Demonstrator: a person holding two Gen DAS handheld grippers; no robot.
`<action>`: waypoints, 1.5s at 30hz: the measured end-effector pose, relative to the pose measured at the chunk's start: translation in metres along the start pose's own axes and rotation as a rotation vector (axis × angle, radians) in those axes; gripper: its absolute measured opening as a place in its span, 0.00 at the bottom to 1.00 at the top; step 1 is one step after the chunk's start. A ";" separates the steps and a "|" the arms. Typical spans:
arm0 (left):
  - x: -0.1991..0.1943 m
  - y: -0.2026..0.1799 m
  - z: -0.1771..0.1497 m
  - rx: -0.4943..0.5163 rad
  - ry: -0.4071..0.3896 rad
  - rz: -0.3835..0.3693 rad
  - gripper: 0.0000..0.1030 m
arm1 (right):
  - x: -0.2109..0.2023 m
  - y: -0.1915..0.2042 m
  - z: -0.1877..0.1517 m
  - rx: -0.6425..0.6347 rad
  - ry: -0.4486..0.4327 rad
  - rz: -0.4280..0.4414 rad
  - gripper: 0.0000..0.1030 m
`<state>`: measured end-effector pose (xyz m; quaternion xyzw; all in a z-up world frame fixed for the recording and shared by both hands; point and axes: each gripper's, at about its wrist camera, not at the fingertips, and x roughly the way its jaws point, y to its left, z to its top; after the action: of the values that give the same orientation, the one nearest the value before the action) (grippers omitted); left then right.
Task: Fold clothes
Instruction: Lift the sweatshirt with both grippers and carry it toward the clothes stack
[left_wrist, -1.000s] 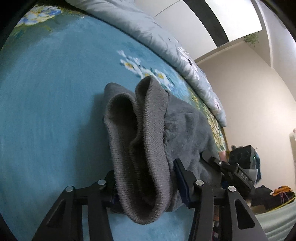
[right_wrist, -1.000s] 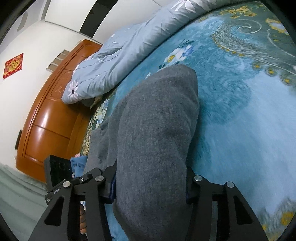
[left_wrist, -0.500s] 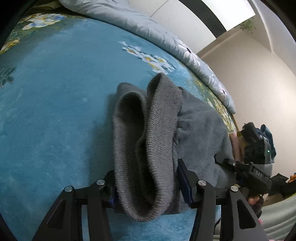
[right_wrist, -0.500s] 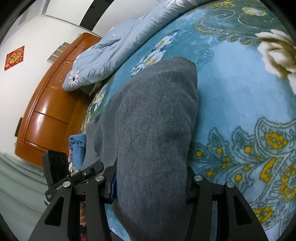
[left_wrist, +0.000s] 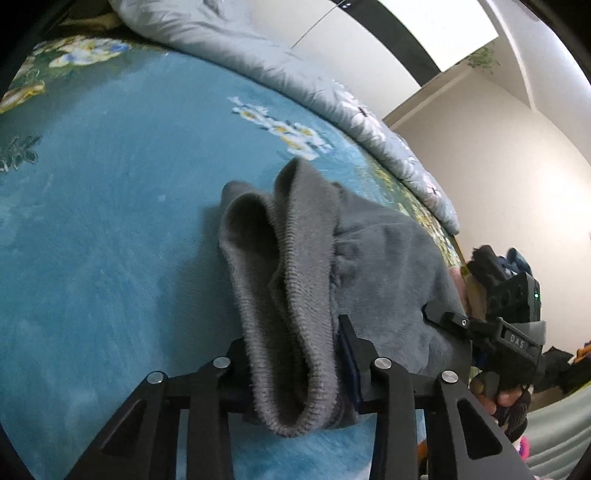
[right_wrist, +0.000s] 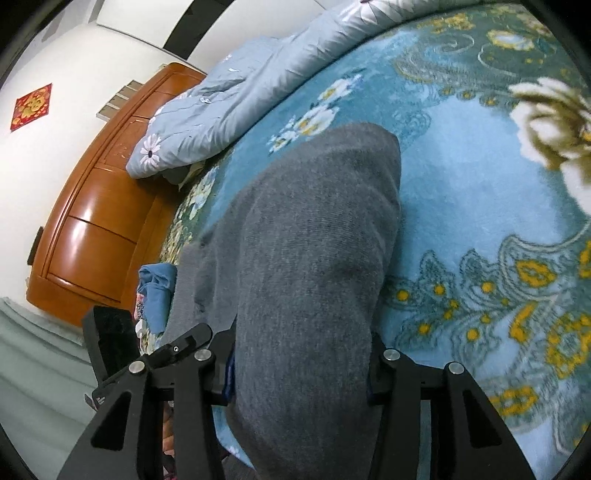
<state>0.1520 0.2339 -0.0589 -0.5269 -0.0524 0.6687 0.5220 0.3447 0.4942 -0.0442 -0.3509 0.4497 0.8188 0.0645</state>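
A grey knit garment (left_wrist: 295, 288) lies folded on a blue floral bedspread (left_wrist: 92, 240). My left gripper (left_wrist: 295, 373) is shut on its ribbed hem end, which bunches up between the jaws. My right gripper (right_wrist: 299, 373) is shut on the other end of the same grey garment (right_wrist: 314, 258), which stretches away from the jaws over the bedspread (right_wrist: 480, 221). The right gripper also shows in the left wrist view (left_wrist: 506, 332), at the garment's far side. The fingertips are hidden by the cloth.
A light blue flowered quilt (left_wrist: 295, 74) lies along the far side of the bed; it also shows in the right wrist view (right_wrist: 240, 92). A wooden headboard (right_wrist: 92, 221) stands at the left. Blue clothes (right_wrist: 155, 291) lie by the bed's edge.
Both grippers have carried the grey garment across the bedspread, keeping their hold. The floral border has come into the right wrist view and the garment sits farther from the quilt.
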 end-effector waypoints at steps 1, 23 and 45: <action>-0.003 -0.005 -0.002 0.011 -0.007 -0.003 0.37 | -0.005 0.002 -0.002 -0.002 -0.002 0.004 0.47; -0.081 -0.179 0.002 0.291 -0.146 -0.191 0.37 | -0.206 0.078 -0.019 -0.256 -0.254 -0.039 0.47; 0.029 -0.469 0.061 0.595 -0.028 -0.353 0.37 | -0.450 0.011 0.038 -0.240 -0.510 -0.252 0.46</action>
<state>0.4100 0.4956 0.2397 -0.3253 0.0473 0.5614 0.7595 0.6559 0.6123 0.2610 -0.1922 0.2722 0.9133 0.2343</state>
